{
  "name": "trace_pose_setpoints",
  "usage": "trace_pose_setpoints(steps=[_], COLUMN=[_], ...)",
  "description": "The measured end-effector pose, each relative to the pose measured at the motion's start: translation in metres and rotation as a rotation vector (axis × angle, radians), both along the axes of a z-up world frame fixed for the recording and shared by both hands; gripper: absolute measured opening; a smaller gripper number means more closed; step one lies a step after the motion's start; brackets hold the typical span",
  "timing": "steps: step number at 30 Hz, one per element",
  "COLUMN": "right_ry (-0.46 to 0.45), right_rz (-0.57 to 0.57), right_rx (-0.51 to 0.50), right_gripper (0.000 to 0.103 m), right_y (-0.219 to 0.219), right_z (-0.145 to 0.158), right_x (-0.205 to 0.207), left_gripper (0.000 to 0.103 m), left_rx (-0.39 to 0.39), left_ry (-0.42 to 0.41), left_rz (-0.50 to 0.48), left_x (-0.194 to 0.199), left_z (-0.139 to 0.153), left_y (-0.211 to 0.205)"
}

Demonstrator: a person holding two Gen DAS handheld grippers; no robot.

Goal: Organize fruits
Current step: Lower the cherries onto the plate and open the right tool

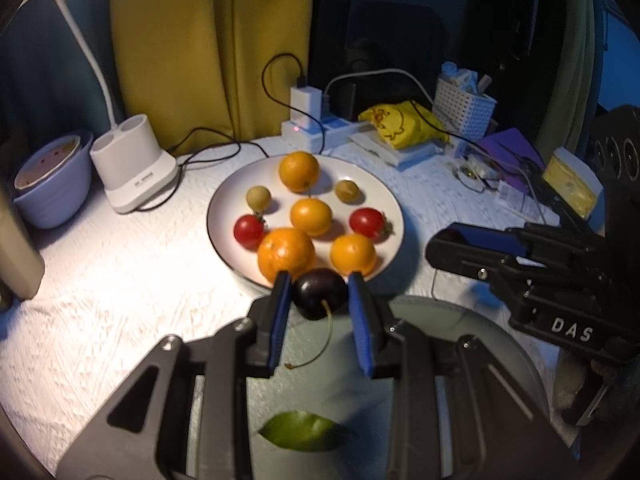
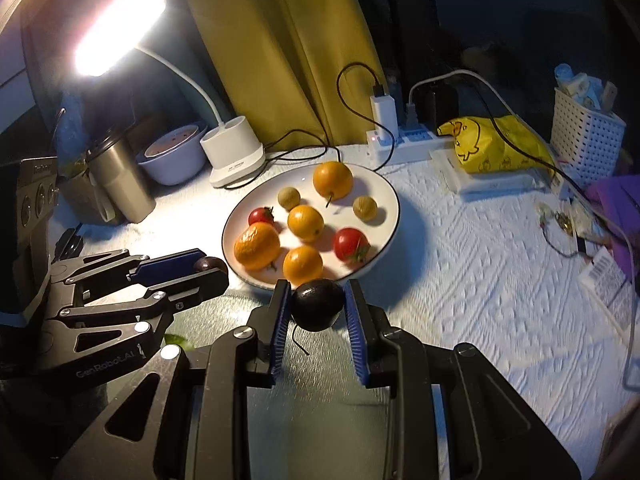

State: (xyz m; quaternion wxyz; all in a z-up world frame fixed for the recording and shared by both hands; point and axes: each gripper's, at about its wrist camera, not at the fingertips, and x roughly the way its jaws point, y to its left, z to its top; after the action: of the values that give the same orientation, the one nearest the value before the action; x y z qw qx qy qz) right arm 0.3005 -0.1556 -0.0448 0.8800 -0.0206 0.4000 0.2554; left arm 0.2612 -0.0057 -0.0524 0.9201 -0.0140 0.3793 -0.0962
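Left wrist view: the left gripper (image 1: 319, 285) is clenched on a dark cherry (image 1: 320, 294), its stem (image 1: 326, 340) trailing down toward six o'clock. The fruit hangs over a grey-green plate (image 1: 500, 344), where one green leaf (image 1: 304, 430) lies at six o'clock. Just beyond, at twelve o'clock, the white plate (image 1: 224, 200) carries four oranges, two cherry tomatoes and two small tan fruits, perhaps longans. The right gripper (image 1: 434, 250) enters from three o'clock; from here I cannot tell what its jaws hold.

Right wrist view: the right gripper (image 2: 316, 294) grasps a second dark cherry (image 2: 318, 304) with a short bent stem, held at the near rim of the white plate (image 2: 384, 196). At nine o'clock the left gripper (image 2: 216, 270) shows its own cherry (image 2: 208, 265) at the jaw tips.

The step in hand looks like carrying both cherries to the white plate. The next move calls for bringing each over a bare patch of the plate, probably near its front edge at either side, lowering close, then letting go gently so the round fruit does not roll into the oranges or off the rim.
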Motion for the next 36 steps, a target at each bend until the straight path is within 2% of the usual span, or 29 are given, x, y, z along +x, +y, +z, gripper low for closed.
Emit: trace_pose_setpoints(steps=[21, 36], right_ry=[-0.015, 0.013], right_rz=[0.024, 0.007], right_rx=[-0.002, 0.001], right_gripper=[0.029, 0.029], right_y=[0.022, 0.032], right_z=[-0.004, -0.035], right_x=[0.066, 0.102], left_gripper=[0.030, 0.030], left_rx=[-0.009, -0.025], left_ry=[-0.014, 0.020], left_rz=[0.020, 0.004], left_x=[0.064, 0.101], left_z=[-0.002, -0.020], left_y=[0.020, 0.022])
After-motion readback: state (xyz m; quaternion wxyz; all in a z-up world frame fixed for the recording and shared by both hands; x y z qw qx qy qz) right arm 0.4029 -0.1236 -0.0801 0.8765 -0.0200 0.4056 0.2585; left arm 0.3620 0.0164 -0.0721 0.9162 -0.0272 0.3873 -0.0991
